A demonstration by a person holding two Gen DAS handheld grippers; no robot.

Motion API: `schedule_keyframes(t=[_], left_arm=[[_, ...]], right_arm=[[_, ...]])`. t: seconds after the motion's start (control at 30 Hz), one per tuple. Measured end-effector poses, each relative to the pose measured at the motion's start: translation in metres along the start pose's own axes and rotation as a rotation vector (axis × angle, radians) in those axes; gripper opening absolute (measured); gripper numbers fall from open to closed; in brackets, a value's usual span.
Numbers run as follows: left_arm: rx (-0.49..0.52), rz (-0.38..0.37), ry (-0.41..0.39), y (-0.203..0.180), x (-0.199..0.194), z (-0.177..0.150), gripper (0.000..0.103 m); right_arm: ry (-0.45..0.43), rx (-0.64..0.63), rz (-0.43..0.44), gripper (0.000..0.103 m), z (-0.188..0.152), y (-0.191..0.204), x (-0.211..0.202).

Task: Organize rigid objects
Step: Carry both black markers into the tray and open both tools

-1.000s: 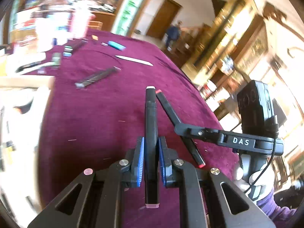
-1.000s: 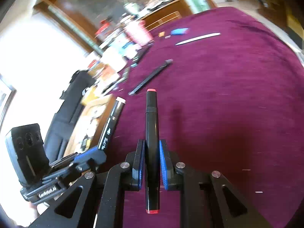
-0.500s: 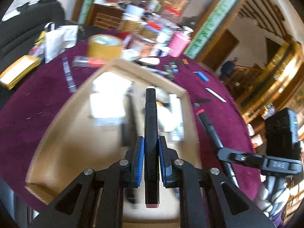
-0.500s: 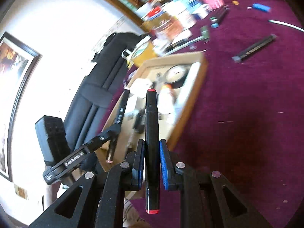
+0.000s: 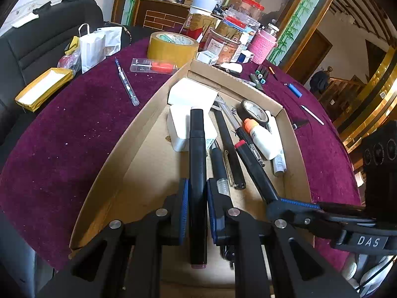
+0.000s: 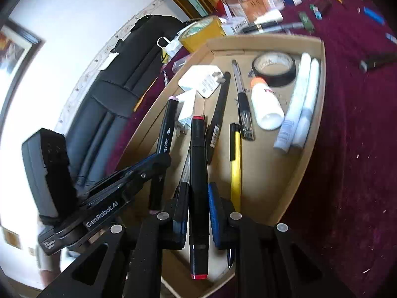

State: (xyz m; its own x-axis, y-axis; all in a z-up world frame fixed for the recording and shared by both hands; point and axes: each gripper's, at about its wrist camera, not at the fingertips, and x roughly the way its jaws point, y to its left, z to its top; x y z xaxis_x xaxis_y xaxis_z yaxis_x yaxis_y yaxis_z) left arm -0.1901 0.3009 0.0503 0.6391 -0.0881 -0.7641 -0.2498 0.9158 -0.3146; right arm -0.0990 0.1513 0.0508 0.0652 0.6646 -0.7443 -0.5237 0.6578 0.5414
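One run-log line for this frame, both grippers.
left gripper: shut on pink-capped marker | right gripper: shut on red-capped marker | both over cardboard tray

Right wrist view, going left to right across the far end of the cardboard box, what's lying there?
White plug adapter → clear pen with black grip → roll of black tape with the orange-capped white glue bottle just in front of it → two white tubes against the cardboard box right wall.
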Motion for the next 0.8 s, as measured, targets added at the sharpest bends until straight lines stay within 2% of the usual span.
schedule_keyframes(t=[0.27,0.33,0.4,0.43,0.47,0.5,0.57,0.67,0.73,0.8], left_arm=[[0.107,0.022,0.033,-0.018,-0.005,-0.009,0.015],[0.119,0.021,0.039,-0.022,-0.005,-0.009,0.020],[0.118,0.034,0.034,-0.023,-0.005,-0.009,0.037],[0.115,0.040,0.028,-0.023,-0.006,-0.009,0.042],[0.110,0.046,0.021,-0.022,-0.008,-0.008,0.051],[0.107,0.052,0.015,-0.021,-0.010,-0.008,0.054],[0.102,0.064,0.003,-0.019,-0.014,-0.007,0.057],[0.090,0.076,-0.010,-0.015,-0.018,-0.006,0.064],[0.076,0.078,-0.021,-0.013,-0.021,-0.004,0.064],[0.084,0.122,-0.035,-0.013,-0.022,-0.003,0.065]], right_arm=[[-0.025,-0.006,-0.107,0.017,-0.002,0.006,0.003],[-0.032,-0.007,-0.139,0.017,-0.002,0.007,0.002],[-0.029,-0.012,-0.143,0.017,-0.003,0.008,0.002],[-0.027,-0.017,-0.146,0.019,-0.004,0.008,0.002],[-0.028,-0.020,-0.148,0.023,-0.005,0.008,0.001],[-0.033,-0.022,-0.147,0.026,-0.005,0.008,0.001],[-0.044,-0.024,-0.142,0.038,-0.005,0.009,-0.001],[-0.060,-0.043,-0.144,0.040,-0.005,0.011,-0.004],[-0.068,-0.053,-0.143,0.041,-0.006,0.013,-0.005],[-0.084,-0.063,-0.148,0.044,-0.008,0.013,-0.008]])
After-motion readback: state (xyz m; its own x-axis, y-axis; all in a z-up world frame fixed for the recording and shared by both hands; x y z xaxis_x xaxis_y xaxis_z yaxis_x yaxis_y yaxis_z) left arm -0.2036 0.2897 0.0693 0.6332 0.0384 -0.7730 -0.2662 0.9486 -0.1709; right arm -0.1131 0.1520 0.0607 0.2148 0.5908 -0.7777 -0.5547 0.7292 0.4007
